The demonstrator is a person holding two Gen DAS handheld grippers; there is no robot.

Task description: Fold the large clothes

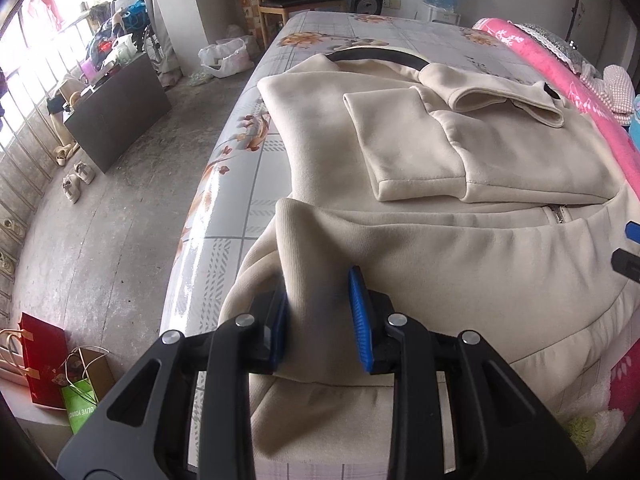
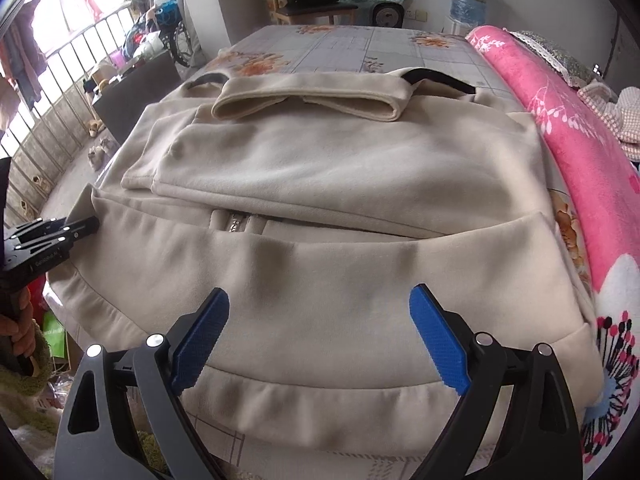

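A large beige zip-up sweatshirt (image 1: 460,264) lies on the bed with its sleeves folded across the body. It also fills the right wrist view (image 2: 320,208). My left gripper (image 1: 320,312) is shut on the ribbed hem corner at the garment's left side, with a fold of fabric standing up between the blue pads. In the right wrist view it shows at the left edge (image 2: 76,226). My right gripper (image 2: 320,340) is open and empty, hovering over the lower front of the sweatshirt near the hem. Its fingertips (image 1: 630,240) show at the right edge of the left wrist view.
The bed (image 1: 248,184) has a glossy floral cover; its left edge drops to a concrete floor. A pink blanket (image 2: 580,128) lies along the right side. Paper bags (image 1: 52,376) stand on the floor at the near left. A dark cabinet (image 1: 120,108) and shoes sit further left.
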